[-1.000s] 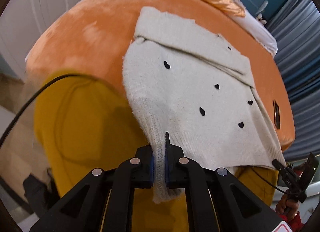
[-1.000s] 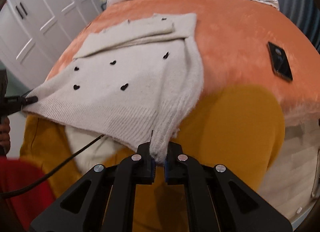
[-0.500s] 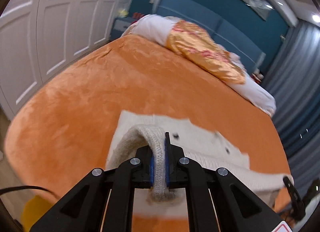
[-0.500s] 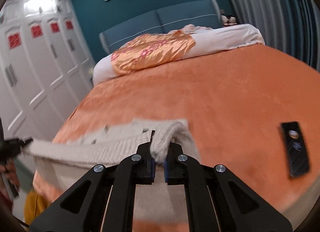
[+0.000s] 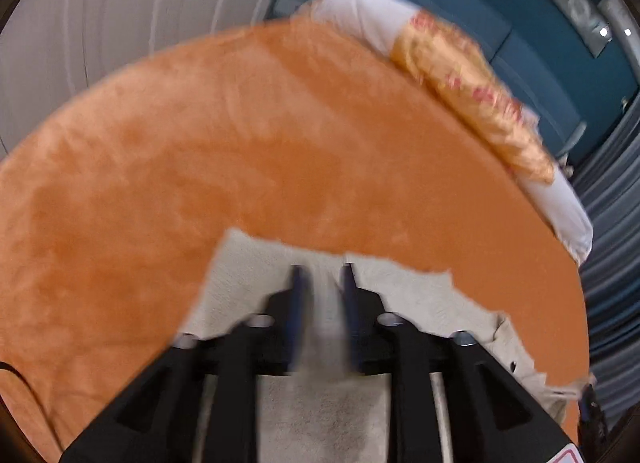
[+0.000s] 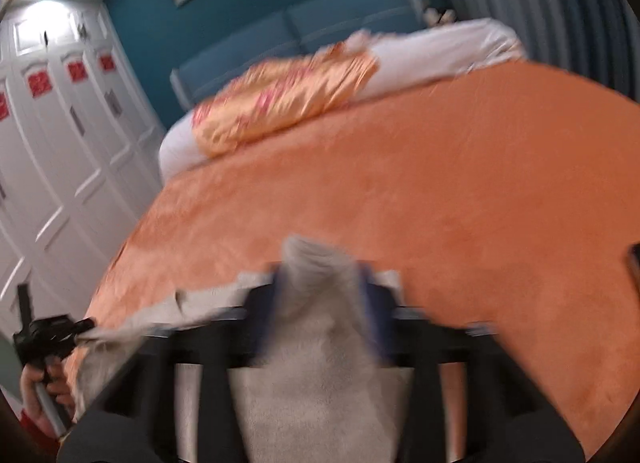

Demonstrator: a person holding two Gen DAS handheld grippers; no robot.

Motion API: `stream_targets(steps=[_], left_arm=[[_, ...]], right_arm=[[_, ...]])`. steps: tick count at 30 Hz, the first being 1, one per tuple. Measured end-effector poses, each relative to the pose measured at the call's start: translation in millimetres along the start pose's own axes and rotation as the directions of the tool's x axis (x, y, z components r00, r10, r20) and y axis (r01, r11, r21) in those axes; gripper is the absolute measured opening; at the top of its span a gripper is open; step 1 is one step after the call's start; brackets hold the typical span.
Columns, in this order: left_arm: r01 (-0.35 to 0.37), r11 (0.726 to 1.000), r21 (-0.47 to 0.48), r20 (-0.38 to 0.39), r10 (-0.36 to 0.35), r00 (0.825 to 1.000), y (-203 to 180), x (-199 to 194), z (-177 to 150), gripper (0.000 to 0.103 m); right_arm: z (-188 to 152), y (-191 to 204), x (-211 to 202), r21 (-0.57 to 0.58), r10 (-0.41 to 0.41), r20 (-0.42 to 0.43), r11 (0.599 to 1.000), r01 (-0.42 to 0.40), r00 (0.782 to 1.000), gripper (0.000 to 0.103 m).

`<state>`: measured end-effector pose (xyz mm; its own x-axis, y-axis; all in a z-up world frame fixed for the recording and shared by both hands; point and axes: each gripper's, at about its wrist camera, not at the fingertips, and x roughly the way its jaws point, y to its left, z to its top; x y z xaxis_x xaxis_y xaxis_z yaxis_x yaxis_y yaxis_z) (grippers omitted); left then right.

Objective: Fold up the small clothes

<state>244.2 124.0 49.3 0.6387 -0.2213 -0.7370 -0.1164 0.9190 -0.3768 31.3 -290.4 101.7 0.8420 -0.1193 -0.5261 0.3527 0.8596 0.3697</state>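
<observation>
A cream knitted sweater (image 5: 420,295) lies folded over on the orange blanket (image 5: 240,143) of a bed. In the blurred left wrist view my left gripper (image 5: 322,271) hangs low over the sweater's far edge. Its jaws are opening, with a strip of cream knit between them and a gap at each pad. The right wrist view is blurred too. There my right gripper (image 6: 320,275) is over the sweater (image 6: 316,383), and its jaws are opening wide around a loose hump of the knit.
The orange blanket (image 6: 460,183) stretches far ahead to an orange-gold quilt (image 6: 288,99) and white bedding at the blue headboard. White wardrobe doors (image 6: 60,163) stand on the left. A dark phone (image 6: 634,267) lies at the right edge. A hand (image 6: 44,383) shows at lower left.
Both grippers carried the sweater's hanging lower edge up from the bed's foot and forward over the garment, doubling it. Both sets of jaws, shut on the knit before, have now parted.
</observation>
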Motion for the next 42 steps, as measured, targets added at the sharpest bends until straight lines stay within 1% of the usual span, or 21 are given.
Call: stream_targets(steps=[1,2,3,5,8,10,13,15,18,22,24,27,28,29,30,31,34,37,39,40,42], left_arm=[[-0.026,0.999,0.020,0.057,0.025,0.998,2.2,-18.3,-2.2,0.049],[-0.037,0.999,0.035,0.086,0.034,0.996,3.2,-29.1,-4.6,0.060],[-0.048,0.997,0.061,0.107,0.041,0.993,7.0,-44.3,-9.1,0.065],[-0.063,0.993,0.099,0.087,0.054,0.995,15.7,-61.3,-19.4,0.065],[-0.068,0.993,0.094,-0.004,0.069,0.998,38.7,-76.2,-49.0,0.066],[-0.085,0.992,0.089,-0.071,0.092,0.993,51.0,-78.8,-72.5,0.066],[-0.115,0.990,0.084,-0.106,0.124,0.987,59.8,-87.8,-99.4,0.066],[-0.108,0.992,0.067,-0.121,0.116,0.986,64.2,-95.0,-112.1,0.066],[-0.104,0.993,0.053,-0.134,0.111,0.985,65.7,-94.1,-120.2,0.066],[-0.097,0.995,0.031,-0.116,0.100,0.988,64.3,-82.9,-113.7,0.066],[-0.101,0.995,0.015,-0.110,0.102,0.989,64.6,-75.1,-109.5,0.072],[-0.086,0.996,0.003,-0.141,0.085,0.986,65.4,-59.8,-105.7,0.072],[-0.074,0.997,0.002,-0.149,0.073,0.986,65.3,-56.1,-105.3,0.068],[-0.068,0.998,0.006,-0.160,0.068,0.985,64.4,-52.5,-105.0,0.060],[-0.056,0.998,0.018,-0.178,0.059,0.982,62.1,-49.0,-104.7,0.038],[-0.048,0.998,0.039,-0.185,0.054,0.981,59.5,-48.3,-103.8,0.010],[-0.003,0.999,0.047,-0.151,0.010,0.988,57.2,-70.3,-96.0,0.009],[0.027,0.999,0.044,-0.109,-0.023,0.994,62.2,-107.4,-91.8,0.009],[-0.034,0.997,0.063,-0.137,0.042,0.990,69.7,-105.4,-102.4,0.009],[-0.075,0.994,0.084,-0.172,0.088,0.981,74.9,-94.3,-111.4,0.009],[-0.106,0.991,0.078,-0.243,0.122,0.962,84.9,-74.7,-127.6,0.011]], right_arm=[[-2.2,-0.9,-13.7,0.000,-0.010,0.039,1.000,0.010,0.999,0.077],[-7.4,-3.2,-29.8,-0.010,-0.013,0.047,1.000,0.014,0.999,0.077],[-10.9,-4.4,-35.0,-0.017,-0.021,0.032,1.000,0.022,0.999,0.077],[-26.5,-11.3,-52.5,-0.032,-0.056,-0.029,0.998,0.055,0.998,0.077],[-60.5,-24.2,-73.5,-0.005,-0.080,-0.147,0.997,0.081,0.986,0.077],[-82.8,-32.0,-82.1,0.040,-0.075,-0.226,0.995,0.087,0.971,0.077],[-109.2,-36.3,-94.5,0.124,-0.040,-0.309,0.989,0.082,0.950,0.077],[-117.3,-32.4,-103.5,0.147,-0.017,-0.327,0.987,0.068,0.945,0.077],[-119.3,-24.4,-102.4,0.096,-0.032,-0.329,0.993,0.068,0.944,0.077],[-114.0,-32.6,-74.0,0.132,-0.036,-0.337,0.988,0.085,0.941,0.077],[-115.4,-41.5,-61.5,0.165,-0.045,-0.348,0.980,0.108,0.937,0.077],[-116.3,-49.6,-46.9,0.191,-0.053,-0.366,0.973,0.130,0.929,0.076],[-116.2,-49.4,-41.4,0.190,-0.045,-0.371,0.974,0.123,0.927,0.069],[-115.5,-47.7,-37.5,0.183,-0.029,-0.378,0.977,0.106,0.925,0.051],[-114.3,-45.7,-36.3,0.169,-0.029,-0.381,0.980,0.101,0.924,0.042],[-112.0,-42.6,-37.3,0.146,-0.037,-0.373,0.984,0.098,0.927,0.021],[-87.0,-31.0,-69.1,0.139,0.034,-0.247,0.990,0.001,0.968,0.015],[-71.6,-22.2,-100.1,0.092,0.047,-0.171,0.995,-0.032,0.984,0.015],[-84.3,-29.0,-87.5,0.044,-0.029,-0.267,0.998,0.042,0.963,0.015],[-99.1,-38.8,-69.6,0.026,-0.085,-0.358,0.995,0.101,0.930,0.015],[-118.5,-53.1,-48.0,0.051,-0.114,-0.475,0.986,0.157,0.872,0.017]])
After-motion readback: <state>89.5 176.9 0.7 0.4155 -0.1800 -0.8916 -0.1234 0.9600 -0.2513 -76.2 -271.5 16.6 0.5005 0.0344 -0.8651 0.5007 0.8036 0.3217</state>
